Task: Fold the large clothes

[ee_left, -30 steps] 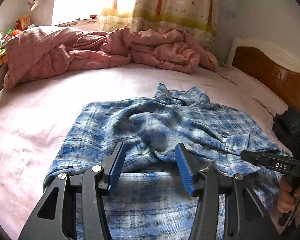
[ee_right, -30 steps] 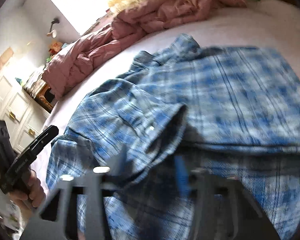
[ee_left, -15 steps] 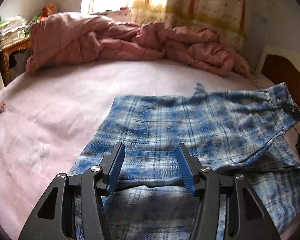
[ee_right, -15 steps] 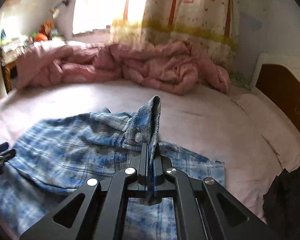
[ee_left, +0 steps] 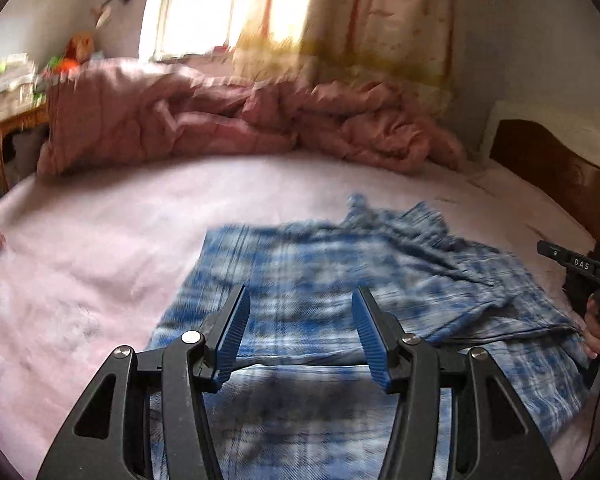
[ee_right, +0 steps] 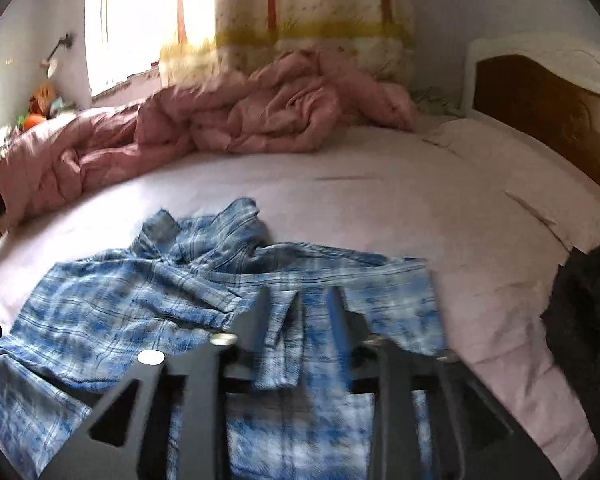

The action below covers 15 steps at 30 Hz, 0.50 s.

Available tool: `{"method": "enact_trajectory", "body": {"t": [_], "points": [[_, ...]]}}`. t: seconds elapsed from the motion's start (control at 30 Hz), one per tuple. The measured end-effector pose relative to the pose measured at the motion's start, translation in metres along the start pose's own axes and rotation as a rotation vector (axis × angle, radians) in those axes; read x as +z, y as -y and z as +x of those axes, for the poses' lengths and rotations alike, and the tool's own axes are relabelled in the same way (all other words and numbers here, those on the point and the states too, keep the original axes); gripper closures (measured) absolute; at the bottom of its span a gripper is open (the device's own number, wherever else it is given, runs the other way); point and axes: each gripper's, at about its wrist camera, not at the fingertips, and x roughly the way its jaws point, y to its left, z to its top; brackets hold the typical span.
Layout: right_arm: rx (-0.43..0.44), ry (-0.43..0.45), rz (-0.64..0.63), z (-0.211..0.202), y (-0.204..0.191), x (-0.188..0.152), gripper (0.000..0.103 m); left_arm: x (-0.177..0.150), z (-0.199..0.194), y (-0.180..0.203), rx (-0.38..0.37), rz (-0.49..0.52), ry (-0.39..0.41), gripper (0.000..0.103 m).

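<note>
A blue-and-white plaid shirt (ee_left: 332, 280) lies on the pink bed sheet (ee_left: 100, 240), partly folded over itself, with its collar bunched at the far side. It also shows in the right wrist view (ee_right: 140, 304). My left gripper (ee_left: 300, 332) is open and empty above the shirt's near part. My right gripper (ee_right: 298, 320) is open above the shirt; a loose cuff (ee_right: 280, 344) lies between its blurred fingers (ee_right: 256, 316), not pinched. The right gripper's handle (ee_left: 580, 272) shows at the right edge of the left wrist view.
A crumpled pink quilt (ee_left: 220, 120) lies along the far side of the bed. A wooden headboard (ee_right: 548, 112) and a pillow (ee_right: 520, 168) are at the right. A dark garment (ee_right: 588, 320) lies at the right edge. A window with a curtain (ee_right: 300, 12) is behind.
My right gripper was shut on the shirt's cuff half a second ago and has opened; the cuff has dropped onto the shirt. The left gripper stays open and has shifted a little.
</note>
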Motion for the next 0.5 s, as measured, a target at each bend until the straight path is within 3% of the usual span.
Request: {"method": "enact_trajectory", "body": {"t": [0.03, 0.1, 0.13, 0.2, 0.23, 0.4, 0.5], "points": [[0.004, 0.011, 0.003, -0.009, 0.003, -0.002, 0.051, 0.002, -0.009, 0.005, 0.001, 0.013, 0.011, 0.049], [0.024, 0.044, 0.001, -0.035, 0.009, -0.008, 0.049, 0.004, -0.032, 0.016, -0.032, 0.027, 0.037, 0.049], [0.033, 0.057, -0.002, -0.049, 0.011, -0.012, 0.047, 0.006, -0.042, 0.019, -0.039, 0.037, 0.057, 0.044], [0.061, 0.079, 0.006, -0.076, 0.014, -0.018, 0.028, 0.006, -0.068, 0.030, -0.029, 0.066, 0.109, 0.031], [0.094, 0.106, 0.018, -0.096, 0.017, -0.026, 0.024, 0.005, -0.080, 0.033, -0.030, 0.075, 0.136, 0.027], [0.105, 0.189, 0.001, -0.161, 0.016, -0.058, 0.015, 0.003, -0.133, 0.052, -0.016, 0.137, 0.254, 0.019], [0.089, 0.203, -0.001, -0.181, 0.017, -0.074, 0.012, -0.002, -0.156, 0.060, -0.045, 0.140, 0.305, 0.002]]}}
